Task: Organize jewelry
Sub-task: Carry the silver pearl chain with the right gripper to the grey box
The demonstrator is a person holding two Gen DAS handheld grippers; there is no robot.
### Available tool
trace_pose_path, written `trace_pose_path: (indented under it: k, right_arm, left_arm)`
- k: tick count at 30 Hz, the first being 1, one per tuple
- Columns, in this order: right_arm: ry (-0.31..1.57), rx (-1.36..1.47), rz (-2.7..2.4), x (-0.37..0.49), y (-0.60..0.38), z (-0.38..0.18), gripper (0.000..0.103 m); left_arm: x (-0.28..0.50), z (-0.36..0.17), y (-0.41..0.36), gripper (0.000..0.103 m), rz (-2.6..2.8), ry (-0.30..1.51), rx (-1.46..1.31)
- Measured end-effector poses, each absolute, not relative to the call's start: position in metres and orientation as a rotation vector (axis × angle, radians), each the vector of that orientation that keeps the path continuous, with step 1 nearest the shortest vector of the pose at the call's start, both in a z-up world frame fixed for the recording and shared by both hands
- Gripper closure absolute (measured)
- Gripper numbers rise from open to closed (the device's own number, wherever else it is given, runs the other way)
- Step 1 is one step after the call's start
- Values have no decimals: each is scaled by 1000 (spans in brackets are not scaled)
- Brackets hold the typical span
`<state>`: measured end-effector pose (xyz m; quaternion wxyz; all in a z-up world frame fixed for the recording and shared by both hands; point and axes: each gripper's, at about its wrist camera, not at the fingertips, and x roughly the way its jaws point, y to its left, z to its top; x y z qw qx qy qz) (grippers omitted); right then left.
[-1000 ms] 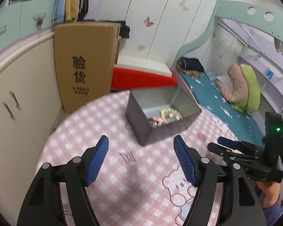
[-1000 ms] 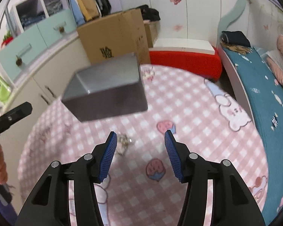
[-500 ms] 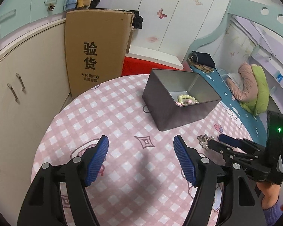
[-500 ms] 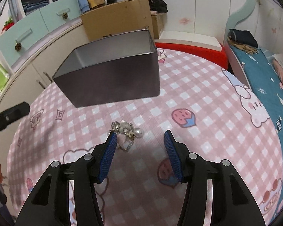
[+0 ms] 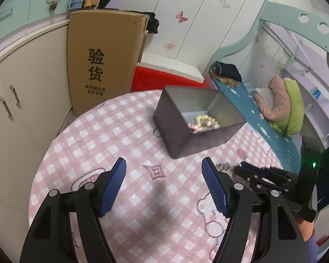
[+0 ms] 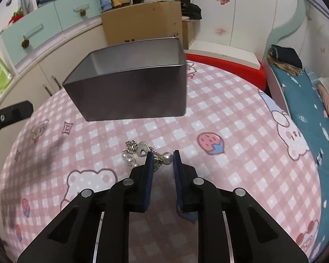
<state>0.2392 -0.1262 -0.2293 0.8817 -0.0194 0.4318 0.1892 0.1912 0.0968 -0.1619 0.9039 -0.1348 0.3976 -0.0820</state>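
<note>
A grey metal box stands on the pink checked round table; a bead bracelet lies inside it. The box also shows in the right wrist view. A silver chain with pearls and a heart charm lies on the table in front of the box. My right gripper is low over the chain's right end, its jaws narrowed around chain links and a pearl, with a small gap left. My left gripper is open and empty above the table. The right gripper also shows in the left wrist view.
A tall cardboard box and a red-and-white case stand behind the table. Cream cabinets are to the left. A bed with a blue sheet runs along the right.
My right gripper came down onto the chain and its jaws narrowed from wide open to nearly shut. The left gripper drew back a little and stayed open.
</note>
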Motion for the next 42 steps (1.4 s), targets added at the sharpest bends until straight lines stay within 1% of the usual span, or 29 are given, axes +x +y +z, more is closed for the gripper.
trace_pose_path:
  k: [6, 10, 15, 16, 17, 19, 22, 23, 24, 25, 26, 28, 29, 31, 34, 37, 42]
  right_arm:
    - [869, 37, 404, 232, -154, -209, 85]
    - [834, 66, 400, 227, -167, -190, 85]
    - [788, 67, 392, 227, -175, -167, 85]
    - [790, 69, 395, 227, -176, -164, 85]
    - [783, 72, 394, 227, -177, -160, 85]
    - [780, 65, 393, 228, -177, -157, 85]
    - [782, 68, 385, 230, -179, -157, 85]
    - [784, 71, 382, 229, -180, -158, 85]
    - [789, 76, 377, 229, -183, -161, 85]
    - [794, 80, 373, 229, -185, -164, 85]
    - [800, 86, 366, 229, -188, -167, 85]
    - [809, 96, 358, 227, -194, -173, 85]
    - [814, 104, 355, 227, -197, -176, 85]
    - [824, 124, 346, 224, -206, -183, 85]
    - [837, 153, 327, 219, -222, -194, 85]
    - [847, 187, 312, 213, -239, -202, 85]
    - [851, 217, 314, 206, -255, -212, 85]
  left_arm:
    - [216, -144, 99, 34, -185, 785, -323]
    - [252, -148, 92, 34, -144, 846, -280]
    - [277, -159, 80, 35, -135, 923, -220]
    - [279, -162, 79, 39, -136, 935, -210]
    - [283, -165, 77, 49, -137, 950, -195]
    - [287, -170, 76, 57, -137, 975, -186]
    - [286, -172, 77, 57, -111, 978, -181]
    - [282, -168, 77, 55, -101, 955, -177]
    - [274, -162, 76, 55, -86, 923, -167]
    - [263, -152, 71, 51, -99, 871, -151]
    - [256, -146, 67, 41, -113, 837, -138]
    - [239, -131, 52, 38, -142, 769, -107]
    - [229, -126, 38, 34, -198, 740, -89]
    - [219, -129, 7, 28, -312, 758, -40]
    - [217, -148, -31, 28, -409, 819, 14]
    - [222, -181, -68, 28, -449, 902, 75]
    - [231, -212, -89, 28, -420, 963, 110]
